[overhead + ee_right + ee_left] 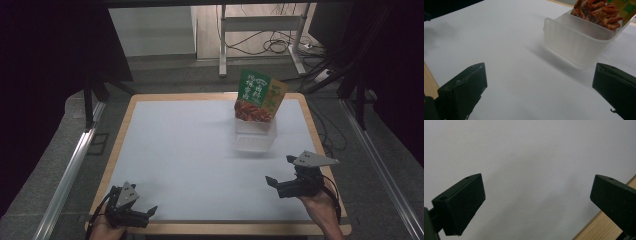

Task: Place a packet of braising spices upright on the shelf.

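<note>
The right gripper (pixel 281 175) stands wide open and empty, and so does the left gripper (pixel 150 212). Ahead of the right gripper, well apart, a clear bin (pixel 576 42) holds a snack packet (pixel 260 95). The packet stands upright, leaning back; its lower edge is hidden inside the bin. Its green label has white writing, too small to read.

The left hand-held gripper (pixel 150 211) sits low and near, jaws wide apart. The right hand-held gripper (pixel 280 170) is farther forward, jaws likewise spread and empty.
</note>
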